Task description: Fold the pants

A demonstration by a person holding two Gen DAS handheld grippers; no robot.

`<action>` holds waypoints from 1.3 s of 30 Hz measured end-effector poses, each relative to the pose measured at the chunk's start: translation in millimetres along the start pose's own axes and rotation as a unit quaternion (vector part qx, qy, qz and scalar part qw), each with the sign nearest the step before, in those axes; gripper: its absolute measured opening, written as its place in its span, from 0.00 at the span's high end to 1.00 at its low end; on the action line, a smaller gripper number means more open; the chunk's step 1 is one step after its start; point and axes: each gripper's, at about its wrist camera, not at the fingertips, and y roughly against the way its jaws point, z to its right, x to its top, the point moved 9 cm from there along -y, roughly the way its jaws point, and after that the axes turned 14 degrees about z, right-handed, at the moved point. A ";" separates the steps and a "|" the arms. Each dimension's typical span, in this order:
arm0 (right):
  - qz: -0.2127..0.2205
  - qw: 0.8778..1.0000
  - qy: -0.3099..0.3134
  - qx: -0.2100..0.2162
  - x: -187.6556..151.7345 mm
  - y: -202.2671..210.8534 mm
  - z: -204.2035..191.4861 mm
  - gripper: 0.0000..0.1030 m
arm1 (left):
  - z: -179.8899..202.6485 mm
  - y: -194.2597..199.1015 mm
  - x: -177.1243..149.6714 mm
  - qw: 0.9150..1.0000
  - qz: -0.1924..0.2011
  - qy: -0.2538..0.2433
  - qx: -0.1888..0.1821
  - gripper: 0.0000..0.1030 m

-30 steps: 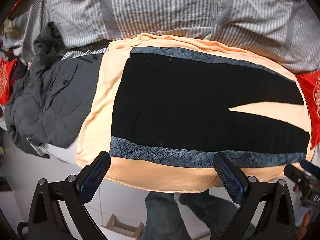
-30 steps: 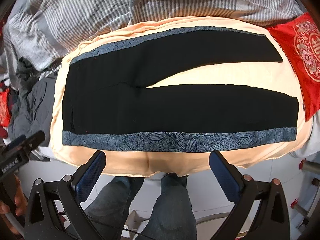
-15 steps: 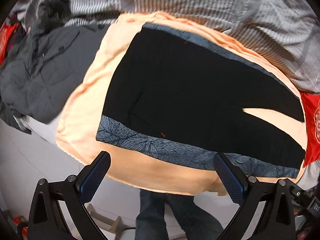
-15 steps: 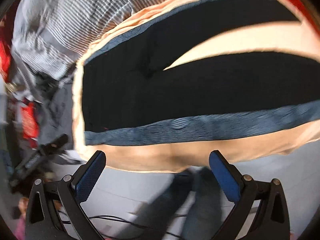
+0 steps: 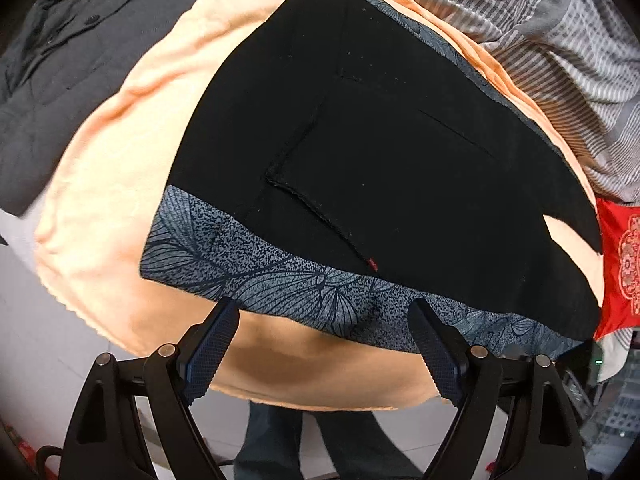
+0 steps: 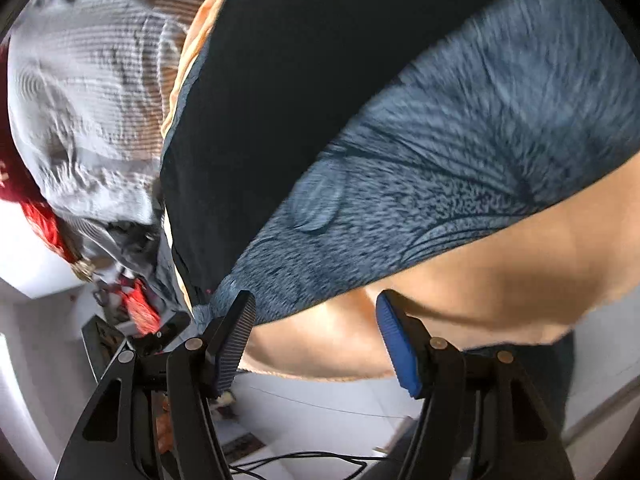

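Nearest, my left gripper (image 5: pixel 322 314): two blue ribbed fingers (image 5: pixel 212 354) set apart, jaws just narrowing, nothing between them yet. They hang over the near edge of the pants, above the patterned band; whether a pad touches cloth I cannot tell.

My right gripper (image 6: pixel 316 312): two fingers (image 6: pixel 394 344) likewise parted, jaws also just closing in, no cloth clamped. The left-hand finger in that view sits at the corner of the patterned band; contact is uncertain, as the picture is smeared.

One pair of pants (image 5: pixel 392 152), black, spread flat on the peach sheet. A blue-grey leaf-print band (image 5: pixel 280 280) runs along the near edge; a second band shows on the far edge. One small red tag (image 5: pixel 371 259) on a pocket seam. The split between the two legs shows only at the right of the left view; the leg ends are cut off there.

One peach sheet (image 5: pixel 116 184) under the pants, hanging over the bed edge. Below it, the legs (image 5: pixel 280 440) of a person in jeans, partly hidden by the sheet and gripper frames.

One dark grey jacket (image 5: pixel 52 80), upper left, cut off by the picture edge. One grey striped blanket (image 5: pixel 580 60) beyond. One red patterned cushion (image 5: pixel 624 264) at the right, half visible. In the right view, red tasselled items (image 6: pixel 48 220) at the left, too blurred to name.
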 end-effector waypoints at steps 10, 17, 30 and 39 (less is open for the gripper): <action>0.030 0.993 -0.078 0.087 16.6 -4.7 -22.7 0.90 | -14.8 -0.7 -2.5 0.998 -0.008 0.045 -0.037 0.15; 0.019 0.988 -0.070 0.137 24.9 29.8 -69.7 0.94 | -16.7 -4.0 8.2 0.992 -0.001 0.108 -0.072 0.15; 0.008 0.990 -0.054 0.132 30.7 42.4 -98.2 0.94 | -6.8 -14.0 11.4 0.977 0.007 0.179 -0.119 0.15; -0.007 0.994 -0.038 0.103 32.2 39.2 -95.4 0.94 | -14.6 2.0 30.9 0.988 0.018 0.129 -0.077 0.77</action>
